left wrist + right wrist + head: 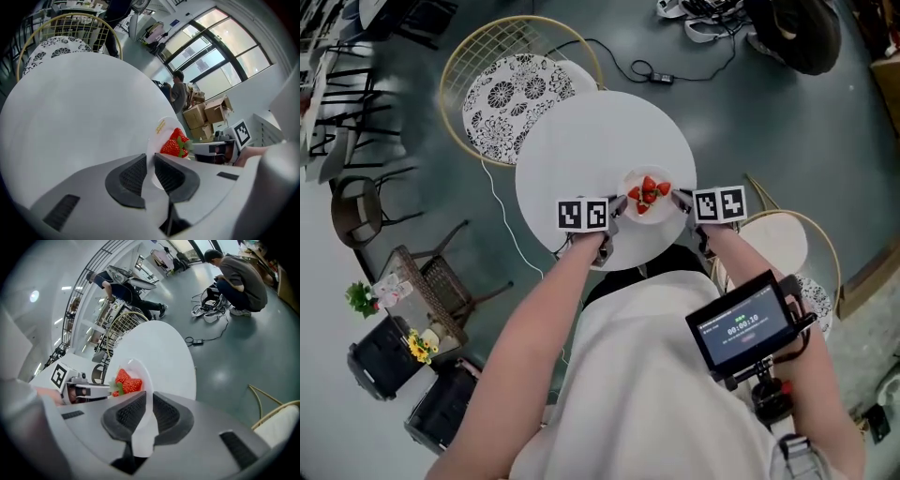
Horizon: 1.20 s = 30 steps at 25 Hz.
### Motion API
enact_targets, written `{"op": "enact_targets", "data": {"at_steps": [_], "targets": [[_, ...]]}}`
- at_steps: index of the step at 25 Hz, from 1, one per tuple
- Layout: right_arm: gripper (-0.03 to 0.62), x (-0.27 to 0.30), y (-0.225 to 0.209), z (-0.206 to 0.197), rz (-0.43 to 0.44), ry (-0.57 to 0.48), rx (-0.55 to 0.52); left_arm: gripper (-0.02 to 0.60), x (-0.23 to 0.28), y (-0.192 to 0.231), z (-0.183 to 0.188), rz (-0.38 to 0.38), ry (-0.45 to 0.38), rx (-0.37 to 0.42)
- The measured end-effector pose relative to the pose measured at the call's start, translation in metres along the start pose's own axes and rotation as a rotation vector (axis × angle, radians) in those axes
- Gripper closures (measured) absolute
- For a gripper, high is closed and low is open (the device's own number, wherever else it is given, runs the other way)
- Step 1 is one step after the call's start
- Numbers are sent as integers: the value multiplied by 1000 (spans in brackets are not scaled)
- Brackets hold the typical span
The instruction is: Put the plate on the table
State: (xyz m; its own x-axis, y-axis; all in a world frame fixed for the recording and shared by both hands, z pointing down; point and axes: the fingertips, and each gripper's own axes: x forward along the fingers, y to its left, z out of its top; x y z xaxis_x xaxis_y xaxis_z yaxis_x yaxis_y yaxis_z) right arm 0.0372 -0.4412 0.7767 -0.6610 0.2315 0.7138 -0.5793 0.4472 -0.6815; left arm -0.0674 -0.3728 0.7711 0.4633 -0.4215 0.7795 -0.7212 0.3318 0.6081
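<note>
At the centre of the head view, a plate [648, 195] of strawberries [649, 190] sits over the round white worktop [581, 141].
On opposite rims, the left hand-held gripper [617, 208] and right hand-held gripper [682, 200] each clamp the plate; whether it already rests on the worktop is unclear. This looks like the setting-down step: next, keep it level, seat it, then release both rims together.

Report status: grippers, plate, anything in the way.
Both shut on the plate: left gripper, right gripper, opposite rims. Plate carries strawberries, over the table, near side. Nothing else on tabletop.
</note>
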Motion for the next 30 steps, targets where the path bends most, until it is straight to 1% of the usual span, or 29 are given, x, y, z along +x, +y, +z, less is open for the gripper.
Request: {"op": "enact_targets", "data": {"at_steps": [5,12,16,20,23,26,30], "targets": [[563,8,-3,24,-14,3,-51,549,3,4,22,18,-30,3],[563,25,-2,59,-53,-18,-172,549,5,20,50,30,-84,-35],[560,36,0,65,-69,-24,-213,549,5,30,54,45,-83,-43],[554,40,4,68,-80,-21,-301,538,7,38,54,81,-59,-14],[553,43,5,69,-103,-22,-307,534,6,42,52,116,-48,-3],[545,46,2,70,-143,-36,-304,524,8,43,53,163,-33,34],[543,49,-2,71,-168,-59,-310,522,11,46,54,176,-43,43]]}}
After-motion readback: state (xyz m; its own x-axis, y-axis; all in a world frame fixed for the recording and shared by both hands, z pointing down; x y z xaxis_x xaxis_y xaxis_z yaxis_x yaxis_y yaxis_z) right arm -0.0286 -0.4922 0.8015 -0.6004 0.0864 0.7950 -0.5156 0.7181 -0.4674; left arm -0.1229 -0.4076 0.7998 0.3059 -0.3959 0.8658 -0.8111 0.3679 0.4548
